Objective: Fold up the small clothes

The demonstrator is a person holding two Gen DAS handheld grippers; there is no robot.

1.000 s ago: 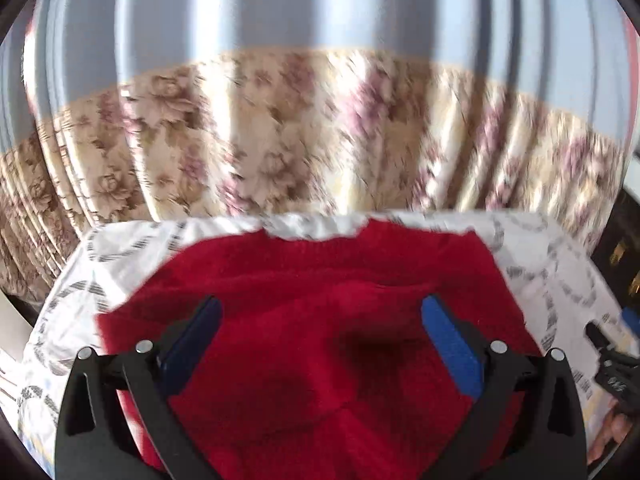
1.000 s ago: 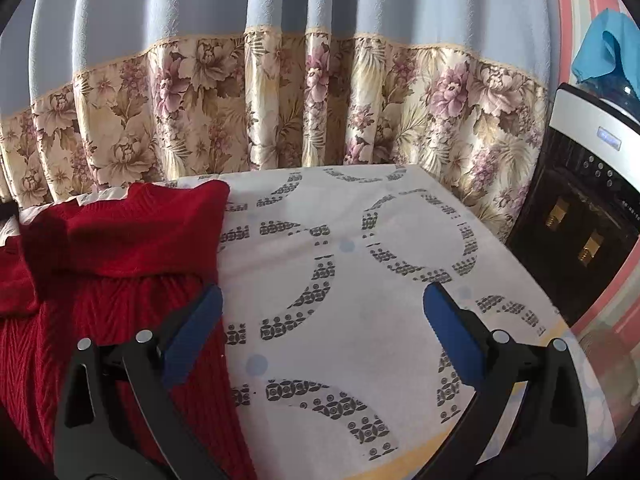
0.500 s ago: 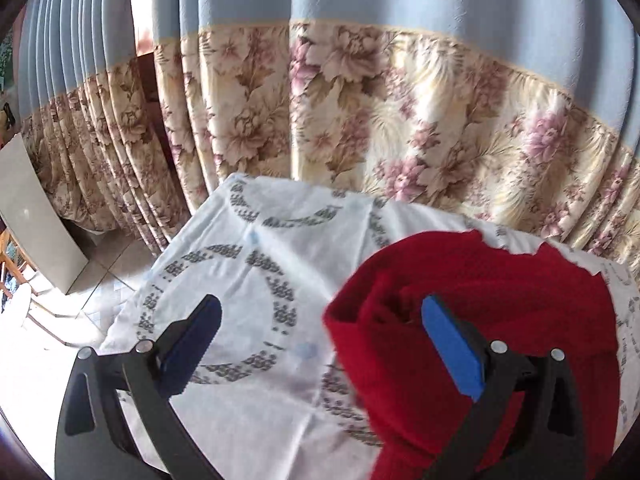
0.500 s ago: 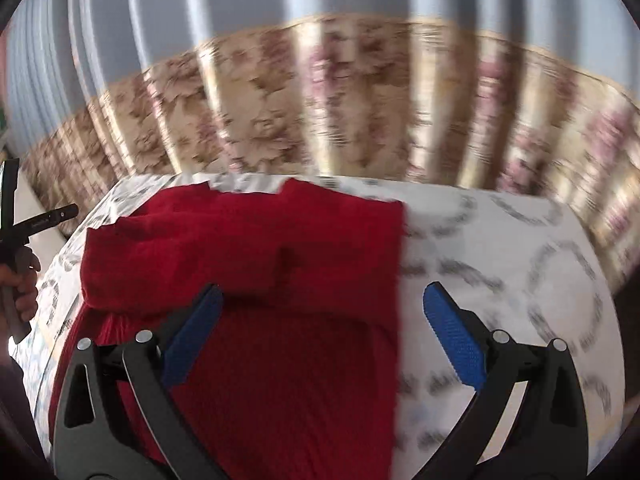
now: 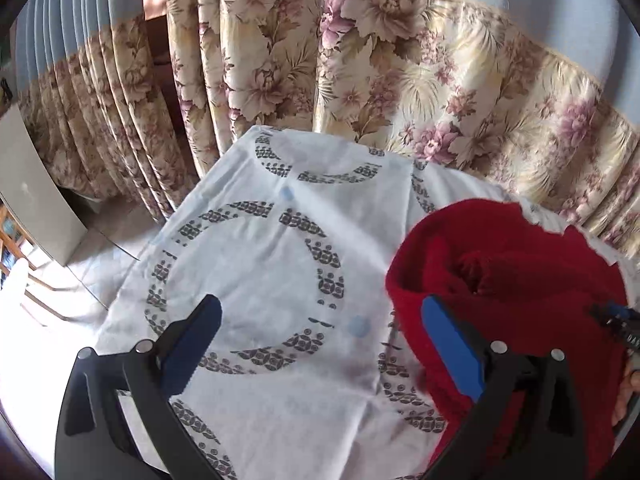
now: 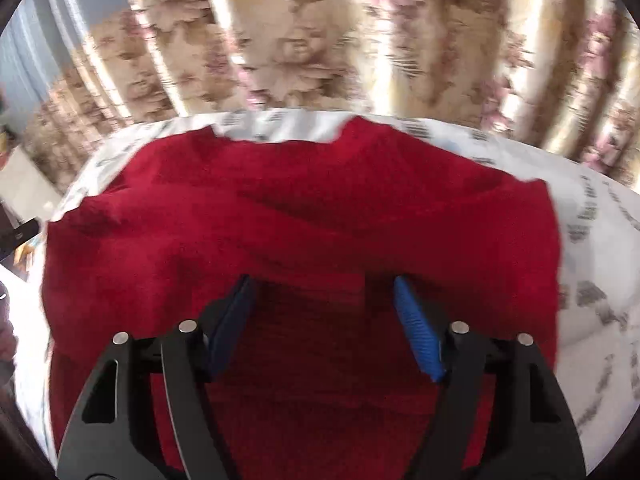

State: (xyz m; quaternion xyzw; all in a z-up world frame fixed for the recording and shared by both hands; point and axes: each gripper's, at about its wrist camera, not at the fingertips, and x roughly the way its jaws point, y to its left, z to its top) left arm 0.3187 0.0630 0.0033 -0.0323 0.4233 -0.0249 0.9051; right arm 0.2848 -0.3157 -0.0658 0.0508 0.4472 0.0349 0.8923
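Red knit garment (image 6: 300,216) on patterned tablecloth (image 5: 280,264); left gripper (image 5: 320,320) spread apart, empty; right gripper (image 6: 322,300) apart above garment.

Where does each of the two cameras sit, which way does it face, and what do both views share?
Left wrist view: sits on the left hand-held gripper, facing forward over the white circle-patterned cloth towards the floral curtain; its two blue-padded fingers show, open.
Right wrist view: sits on the right hand-held gripper, looking down over the red knitted sweater; its open fingers show.
Shared: sweater, cloth and curtain.
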